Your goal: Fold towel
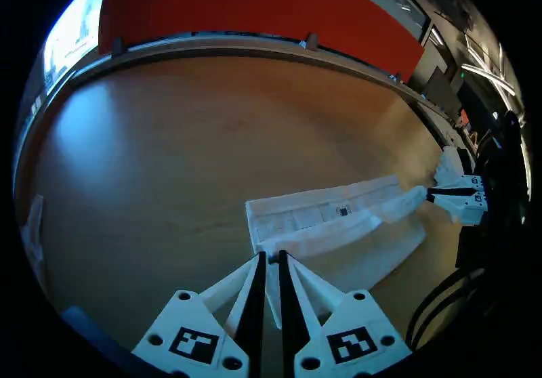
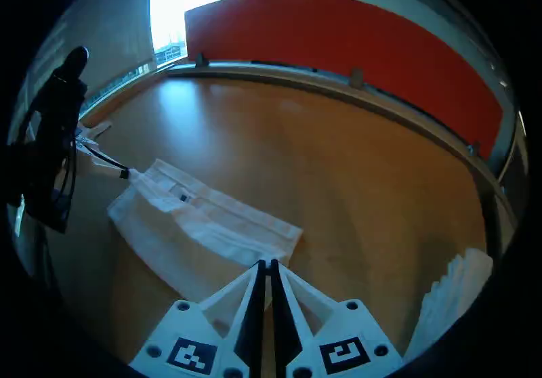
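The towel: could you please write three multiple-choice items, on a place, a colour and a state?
1. Where does the towel lie? A) on the wooden table B) in a basket C) on a chair
2. What colour is the panel behind the table? A) blue B) red C) green
3. The left gripper is: A) wide open B) shut on the towel C) holding a cup
Answers: A, wood shows around it; B, the panel is red; B, it pinches the towel's edge.

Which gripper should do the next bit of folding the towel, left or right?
Neither wins, I think: the left gripper and the right gripper each pinch one end of the same edge of the towel, so both should probably carry it across together.
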A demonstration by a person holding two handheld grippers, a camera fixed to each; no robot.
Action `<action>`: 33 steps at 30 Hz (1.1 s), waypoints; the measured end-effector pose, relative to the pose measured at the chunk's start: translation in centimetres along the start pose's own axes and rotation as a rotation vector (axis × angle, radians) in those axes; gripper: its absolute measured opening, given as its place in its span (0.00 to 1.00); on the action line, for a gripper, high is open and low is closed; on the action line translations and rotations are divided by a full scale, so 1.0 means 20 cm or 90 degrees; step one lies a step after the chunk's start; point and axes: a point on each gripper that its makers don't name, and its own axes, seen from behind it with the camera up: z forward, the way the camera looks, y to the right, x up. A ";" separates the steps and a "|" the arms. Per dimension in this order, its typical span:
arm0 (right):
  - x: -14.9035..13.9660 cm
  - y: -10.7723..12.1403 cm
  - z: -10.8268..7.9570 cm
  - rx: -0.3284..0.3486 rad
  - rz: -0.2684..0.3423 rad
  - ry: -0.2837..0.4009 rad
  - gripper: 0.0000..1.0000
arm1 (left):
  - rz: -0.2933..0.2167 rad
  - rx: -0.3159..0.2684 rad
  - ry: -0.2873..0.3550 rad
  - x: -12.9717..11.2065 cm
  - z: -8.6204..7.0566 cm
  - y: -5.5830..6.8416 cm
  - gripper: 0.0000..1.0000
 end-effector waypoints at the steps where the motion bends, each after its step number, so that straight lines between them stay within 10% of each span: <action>1: 0.00 0.00 0.00 -0.004 -0.001 0.002 0.07 | 0.000 0.001 0.001 0.00 0.00 0.00 0.20; 7: 0.04 0.02 0.01 -0.019 0.008 0.012 0.27 | -0.003 0.014 0.013 0.03 0.00 -0.02 0.66; 13: 0.07 0.03 -0.01 -0.030 0.012 0.028 0.81 | 0.002 0.027 0.034 0.06 -0.04 -0.04 0.89; 33: -0.02 0.00 -0.09 -0.026 0.004 0.023 0.81 | -0.005 0.050 0.041 -0.03 -0.13 -0.07 0.89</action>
